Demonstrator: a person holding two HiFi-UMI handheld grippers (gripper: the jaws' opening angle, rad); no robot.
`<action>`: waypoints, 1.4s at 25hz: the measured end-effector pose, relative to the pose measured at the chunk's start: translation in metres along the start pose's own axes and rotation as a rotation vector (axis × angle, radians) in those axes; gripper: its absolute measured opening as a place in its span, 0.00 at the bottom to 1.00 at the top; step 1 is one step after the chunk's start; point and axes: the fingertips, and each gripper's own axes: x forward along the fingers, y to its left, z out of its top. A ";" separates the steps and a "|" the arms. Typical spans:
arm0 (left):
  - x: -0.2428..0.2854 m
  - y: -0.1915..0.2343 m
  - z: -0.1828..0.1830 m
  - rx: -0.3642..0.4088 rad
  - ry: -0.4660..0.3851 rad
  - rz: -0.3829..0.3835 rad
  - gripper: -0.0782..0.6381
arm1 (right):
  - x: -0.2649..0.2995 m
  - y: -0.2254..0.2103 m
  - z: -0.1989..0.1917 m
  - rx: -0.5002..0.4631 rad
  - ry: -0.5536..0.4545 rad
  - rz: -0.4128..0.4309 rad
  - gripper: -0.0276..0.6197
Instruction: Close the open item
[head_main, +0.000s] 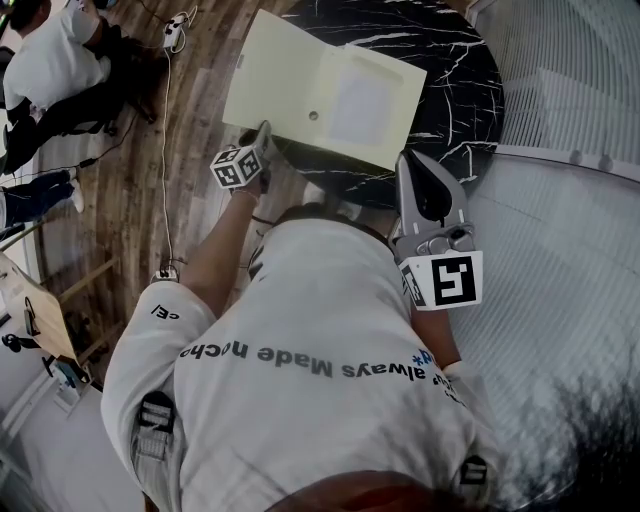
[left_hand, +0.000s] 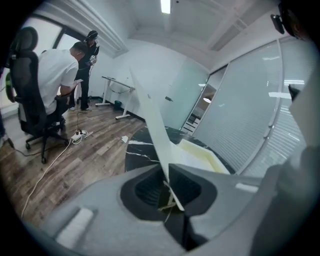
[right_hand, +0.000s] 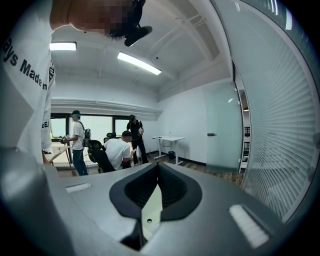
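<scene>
An open pale yellow folder (head_main: 330, 95) lies on the round black marble table (head_main: 450, 60). Its left cover (left_hand: 152, 115) is raised and stands on edge in the left gripper view, while the pocket half (left_hand: 200, 155) stays flat. My left gripper (head_main: 264, 130) is shut on the near edge of that cover (left_hand: 167, 175). My right gripper (head_main: 403, 158) hovers by the folder's near right corner with its jaws shut and nothing between the tips (right_hand: 159, 167). Through the gap below the tips shows a strip of the folder (right_hand: 151, 207) with its snap stud.
People (head_main: 50, 60) sit and stand at the far left by an office chair (left_hand: 27, 100). A power strip (head_main: 176, 28) and its cable (head_main: 165, 150) lie on the wood floor. A glass wall with blinds (head_main: 580, 100) curves round the right side.
</scene>
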 end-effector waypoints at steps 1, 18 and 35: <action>0.000 -0.004 0.001 0.014 0.000 -0.002 0.16 | -0.001 0.000 -0.001 0.000 0.000 0.001 0.05; -0.003 -0.059 0.003 0.384 0.082 0.020 0.18 | -0.008 -0.006 -0.003 0.002 0.001 0.013 0.05; 0.006 -0.130 -0.012 0.648 0.127 -0.118 0.19 | -0.008 -0.015 -0.008 0.012 0.002 0.006 0.05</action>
